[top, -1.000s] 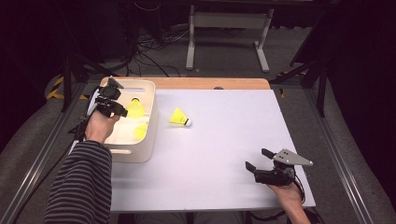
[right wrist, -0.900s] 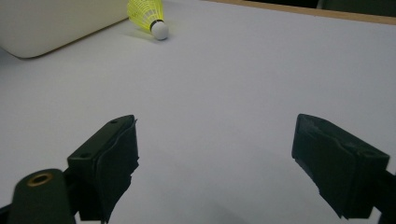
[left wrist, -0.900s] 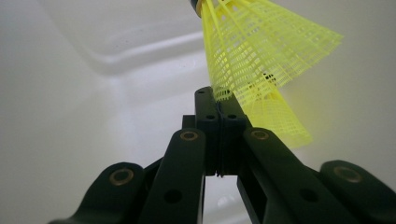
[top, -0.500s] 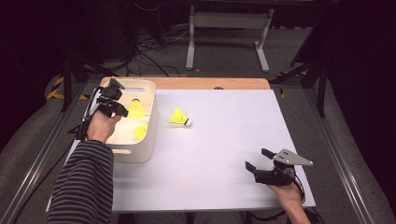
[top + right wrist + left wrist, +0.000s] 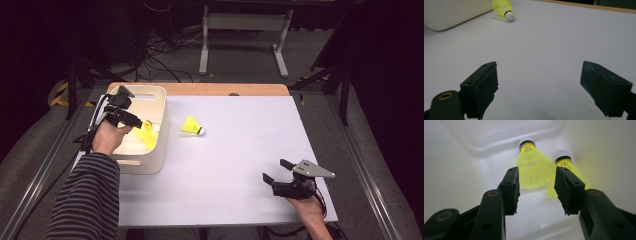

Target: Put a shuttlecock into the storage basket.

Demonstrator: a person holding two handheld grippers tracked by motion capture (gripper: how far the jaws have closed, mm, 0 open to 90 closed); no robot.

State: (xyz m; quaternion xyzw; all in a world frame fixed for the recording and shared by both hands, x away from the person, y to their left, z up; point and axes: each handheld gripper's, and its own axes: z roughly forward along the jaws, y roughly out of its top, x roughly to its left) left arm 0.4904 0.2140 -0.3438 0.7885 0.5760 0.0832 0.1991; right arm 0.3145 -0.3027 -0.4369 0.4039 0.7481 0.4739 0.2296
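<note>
Left fingers [image 5: 537,191] just parted over bin [image 5: 159,107], releasing shuttlecock [image 5: 533,168] beside another [image 5: 566,167]. Right fingers [image 5: 539,90] spread, empty. Third shuttlecock [image 5: 193,125] on desk [image 5: 240,150] beside bin: light, crushable skirt; best gripped at cork.

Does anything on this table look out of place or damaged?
One yellow shuttlecock lies on its side on the white table, outside the white bin, while two shuttlecocks lie inside it. The right gripper has frayed padding on one jaw.
</note>
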